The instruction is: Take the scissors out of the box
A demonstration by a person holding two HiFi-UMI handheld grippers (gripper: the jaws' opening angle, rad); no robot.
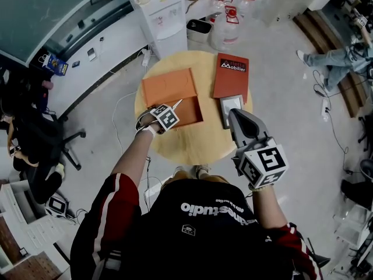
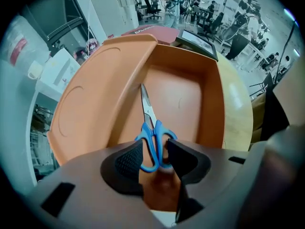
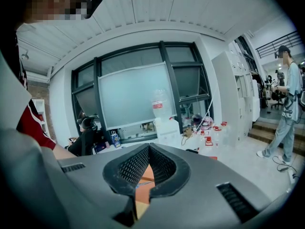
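Note:
An orange box (image 1: 196,116) stands open on the round wooden table (image 1: 192,147), its lid (image 1: 169,86) folded back to the far side. My left gripper (image 1: 175,111) reaches into the box and is shut on the blue handles of the scissors (image 2: 153,140). The steel blades (image 2: 147,105) point away from me along the wall between lid and box (image 2: 215,104), and a blade tip (image 1: 177,103) sticks out past the gripper. My right gripper (image 1: 238,114) hovers high over the table's right side, shut and holding nothing; its tips (image 3: 148,148) meet.
A red flat box (image 1: 231,74) and a grey framed panel (image 1: 231,105) lie on the table's right half. Beyond the table are a white water dispenser (image 1: 160,13) and water bottles (image 1: 224,31). An office chair (image 1: 44,142) stands left; a person (image 1: 338,57) sits far right.

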